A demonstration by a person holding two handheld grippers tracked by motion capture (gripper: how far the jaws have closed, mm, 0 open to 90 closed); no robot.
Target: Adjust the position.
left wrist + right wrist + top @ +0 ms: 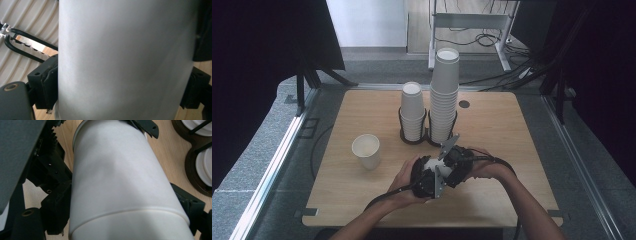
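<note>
The left tongs [428, 176] and right tongs [455, 161] meet near the front middle of the bench [512, 150], each closed on the nested white paper cups [430, 163] held between them. In the left gripper view the cups' wall [125, 60] is pressed between both black jaws; in the right gripper view two nested cups [120, 185] are clamped likewise. Left of the hands, a single cup [366, 150] stands upright. Behind, a short cup stack [412, 111] and a tall cup stack [444, 95] sit in dark wire holders.

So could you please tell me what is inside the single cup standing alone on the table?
The lone cup looks empty: white inner wall, nothing visible. Its bottom is partly hidden by the near rim.
</note>
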